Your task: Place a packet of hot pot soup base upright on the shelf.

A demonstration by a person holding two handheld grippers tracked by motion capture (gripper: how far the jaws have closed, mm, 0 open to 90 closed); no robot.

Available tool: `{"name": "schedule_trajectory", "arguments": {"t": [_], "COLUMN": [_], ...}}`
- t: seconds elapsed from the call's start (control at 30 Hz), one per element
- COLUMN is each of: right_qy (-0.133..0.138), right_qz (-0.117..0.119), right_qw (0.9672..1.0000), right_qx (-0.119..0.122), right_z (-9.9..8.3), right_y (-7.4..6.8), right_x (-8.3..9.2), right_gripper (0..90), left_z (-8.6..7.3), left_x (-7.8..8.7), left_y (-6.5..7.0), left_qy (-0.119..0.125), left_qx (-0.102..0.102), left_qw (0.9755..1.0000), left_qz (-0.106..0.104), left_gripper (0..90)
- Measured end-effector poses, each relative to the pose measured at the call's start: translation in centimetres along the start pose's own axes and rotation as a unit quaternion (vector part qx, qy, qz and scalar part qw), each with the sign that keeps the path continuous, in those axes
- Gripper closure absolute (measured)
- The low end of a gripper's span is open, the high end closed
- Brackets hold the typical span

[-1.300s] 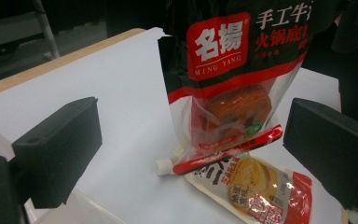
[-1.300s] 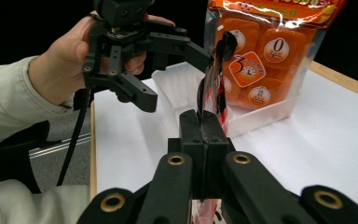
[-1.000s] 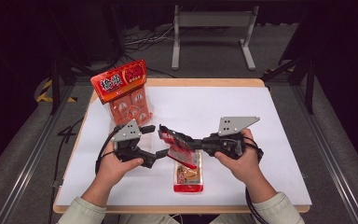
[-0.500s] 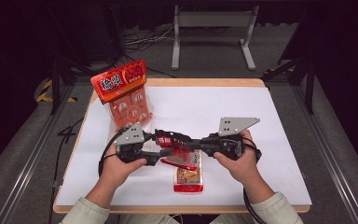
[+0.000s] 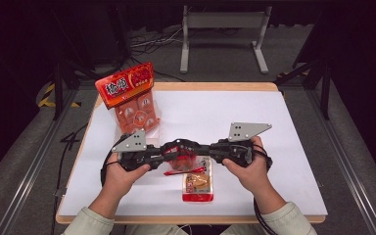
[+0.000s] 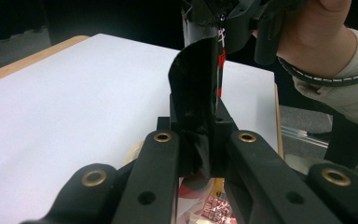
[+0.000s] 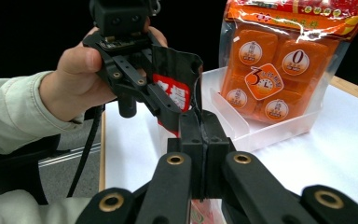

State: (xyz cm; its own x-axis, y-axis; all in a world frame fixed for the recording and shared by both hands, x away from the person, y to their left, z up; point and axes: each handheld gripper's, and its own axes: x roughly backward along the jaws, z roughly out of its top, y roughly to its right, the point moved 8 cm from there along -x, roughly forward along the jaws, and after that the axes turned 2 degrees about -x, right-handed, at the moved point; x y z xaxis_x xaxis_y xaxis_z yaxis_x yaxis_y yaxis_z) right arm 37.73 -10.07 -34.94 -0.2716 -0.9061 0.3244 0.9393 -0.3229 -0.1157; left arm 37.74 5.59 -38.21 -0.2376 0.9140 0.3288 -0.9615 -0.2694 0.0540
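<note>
Small dark snack packet [image 5: 178, 152] held up above the white table [image 5: 274, 122], stretched between the two claws; left gripper [image 5: 162, 152] pinching its left edge, right gripper [image 5: 201, 150] pinching its right edge, jaws of both closed flat on the film with no gap left; in the left gripper view, packet [image 6: 196, 79] rising straight out of the closed jaws toward the right gripper [image 6: 214, 23] beyond; in the right gripper view, packet [image 7: 177, 93] running from the closed jaws to the left gripper [image 7: 140, 88] and the hand [image 7: 74, 79] behind it.

Against the view a second ago: left jaws then wide apart and short of the packet, just now closed onto it; right jaws gripping throughout, hand unmoved; packet pulled more level between the two.

Packet of thin, glossy, crinkled film, black with a red and white label; directly below it, flat on the table, a clear rectangular pack [image 5: 198, 183] with tan contents and a red strip; at the far left, a large orange bag [image 5: 129, 100] with a red header, glossy, showing rounded square pieces inside, standing in a clear plastic tray [image 7: 261, 130]; table surface matte white with a pale wooden rim.
</note>
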Motion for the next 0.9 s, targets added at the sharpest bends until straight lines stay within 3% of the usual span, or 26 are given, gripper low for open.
{"name": "schedule_trajectory", "arguments": {"t": [0.27, 0.47, 0.57, 0.9], "right_qy": [-0.002, 0.001, 0.003, 0.002], "right_qz": [-0.022, -0.040, -0.047, -0.067], "right_qw": [0.9998, 0.9992, 0.9988, 0.9975], "right_qx": [0.000, -0.009, -0.016, -0.024], "right_z": [-0.2, -0.2, -0.3, -0.5], "right_y": [0.6, 1.6, 2.1, 3.1], "right_x": [0.1, 1.1, 1.5, 2.2], "right_gripper": [81.4, 74.1, 73.1, 71.2], "left_z": [0.2, 0.6, 0.7, 2.0], "left_x": [0.5, 1.8, 2.1, 3.5], "left_y": [-0.2, -0.9, -1.4, -2.1], "left_qy": [-0.006, 0.004, 0.010, 0.016], "left_qx": [0.000, 0.006, 0.024, 0.023], "left_qw": [1.0000, 0.9998, 0.9995, 0.9991], "left_qz": [0.001, 0.016, 0.019, 0.031], "left_gripper": [88.2, 88.6, 88.6, 88.6]}}
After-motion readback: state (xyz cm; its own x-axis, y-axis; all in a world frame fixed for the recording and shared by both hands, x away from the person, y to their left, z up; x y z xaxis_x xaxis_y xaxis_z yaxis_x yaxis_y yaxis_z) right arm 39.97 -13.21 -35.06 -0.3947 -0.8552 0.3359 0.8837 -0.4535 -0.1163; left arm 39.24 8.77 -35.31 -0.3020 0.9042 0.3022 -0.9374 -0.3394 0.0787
